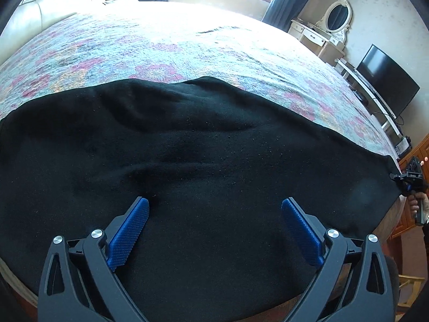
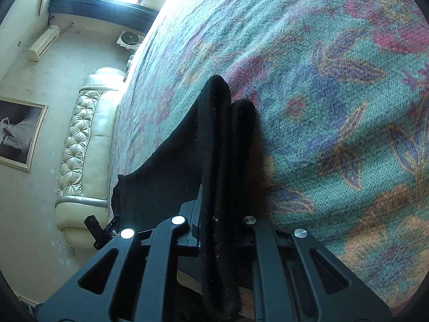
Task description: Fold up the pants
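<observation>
- Left wrist view: black pants (image 1: 203, 145) spread flat across near edge of bed (image 1: 187, 48), floral cover showing beyond.
- Left gripper (image 1: 214, 209) low over near part of pants; fingers (image 1: 131, 230) spread as wide as they go, nothing between them, blue pads clear of cloth.
- Right gripper (image 1: 410, 179) seen small at far right end of pants, a hand (image 1: 418, 204) on its handle.
- Right wrist view: right gripper (image 2: 228, 161) clamped tight on thick doubled edge of pants (image 2: 217, 139), cloth bunched upright between fingers, rest trailing off left along bed (image 2: 335, 80).
- Left gripper (image 2: 100, 230) visible at far end of pants, by cream headboard (image 2: 80, 147).
- Step, prob.: picking up both ends for a fold; right end gripped, left not yet.
- Next calls for: left fingers down onto an edge, pinch both layers, then lift w/ right together.
</observation>
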A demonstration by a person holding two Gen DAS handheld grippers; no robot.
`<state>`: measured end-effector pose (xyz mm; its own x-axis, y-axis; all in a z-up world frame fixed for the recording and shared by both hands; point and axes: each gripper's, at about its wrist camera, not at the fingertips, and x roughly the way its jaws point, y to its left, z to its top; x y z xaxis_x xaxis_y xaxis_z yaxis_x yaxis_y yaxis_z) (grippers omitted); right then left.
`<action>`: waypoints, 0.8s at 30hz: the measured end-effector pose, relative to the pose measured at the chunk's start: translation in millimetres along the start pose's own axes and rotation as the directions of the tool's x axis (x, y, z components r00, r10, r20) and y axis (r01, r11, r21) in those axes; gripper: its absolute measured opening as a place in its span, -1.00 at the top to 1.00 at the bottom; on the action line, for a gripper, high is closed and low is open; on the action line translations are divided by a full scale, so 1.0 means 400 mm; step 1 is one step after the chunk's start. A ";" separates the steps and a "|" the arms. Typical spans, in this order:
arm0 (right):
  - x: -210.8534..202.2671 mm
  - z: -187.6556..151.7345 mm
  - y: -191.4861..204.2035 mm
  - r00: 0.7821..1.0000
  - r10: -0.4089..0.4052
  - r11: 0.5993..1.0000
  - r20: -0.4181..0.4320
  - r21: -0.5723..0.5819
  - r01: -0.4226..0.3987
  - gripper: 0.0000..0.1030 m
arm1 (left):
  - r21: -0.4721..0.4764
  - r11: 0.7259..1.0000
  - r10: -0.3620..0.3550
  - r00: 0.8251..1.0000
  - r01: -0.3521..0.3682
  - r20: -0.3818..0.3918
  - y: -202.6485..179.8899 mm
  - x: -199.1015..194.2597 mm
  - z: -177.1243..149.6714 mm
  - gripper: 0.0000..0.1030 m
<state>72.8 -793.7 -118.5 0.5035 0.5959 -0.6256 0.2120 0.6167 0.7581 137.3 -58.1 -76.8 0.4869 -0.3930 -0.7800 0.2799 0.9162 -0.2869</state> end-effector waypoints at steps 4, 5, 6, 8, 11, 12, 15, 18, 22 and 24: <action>-0.023 -0.010 0.053 0.998 -0.039 0.999 0.040 -0.010 0.040 0.80 | 0.013 0.999 -0.047 0.999 0.047 0.017 0.001 -0.018 -0.009 -0.90; -0.031 -0.012 0.069 0.997 -0.051 0.998 0.050 -0.019 0.052 0.80 | 0.005 0.999 -0.049 0.998 0.049 0.028 0.002 -0.024 -0.009 -0.90; -0.040 -0.015 0.087 0.996 -0.066 0.997 0.058 -0.028 0.068 0.80 | -0.013 0.999 -0.048 0.998 0.049 0.039 0.003 -0.030 -0.008 -0.90; -0.055 -0.022 0.141 0.993 -0.090 0.995 0.071 -0.046 0.093 0.80 | -0.045 0.999 -0.003 0.999 0.005 0.055 -0.002 -0.043 -0.011 -0.90; -0.076 -0.024 0.219 0.988 -0.131 0.987 0.084 -0.082 0.138 0.80 | -0.005 0.988 0.155 0.985 -0.156 0.081 -0.032 -0.064 -0.010 -0.90; -0.079 -0.024 0.250 0.986 -0.142 0.985 0.086 -0.089 0.150 0.80 | 0.024 0.982 0.185 0.978 -0.189 0.096 -0.043 -0.073 -0.010 -0.90; -0.105 -0.039 0.320 0.979 -0.177 0.975 0.098 -0.115 0.188 0.80 | 0.080 0.969 0.218 0.961 -0.234 0.170 -0.067 -0.110 -0.013 -0.90; -0.112 -0.052 0.403 0.970 -0.217 0.962 0.114 -0.147 0.232 0.80 | 0.082 0.971 0.208 0.960 -0.226 0.189 -0.065 -0.136 -0.010 -0.90; -0.099 -0.081 0.516 0.949 -0.274 0.931 0.157 -0.205 0.303 0.80 | -0.014 0.976 0.218 0.960 -0.219 0.176 -0.038 -0.150 -0.004 -0.90; -0.087 -0.104 0.566 0.943 -0.283 0.920 0.175 -0.227 0.318 0.80 | -0.053 0.966 0.257 0.952 -0.252 0.164 -0.030 -0.154 -0.001 -0.90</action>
<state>68.4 -653.4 67.1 0.5618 0.2974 -0.7720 0.1648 0.8742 0.4568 103.7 -44.7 -25.8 0.6711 -0.1517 -0.7257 0.1038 0.9884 -0.1106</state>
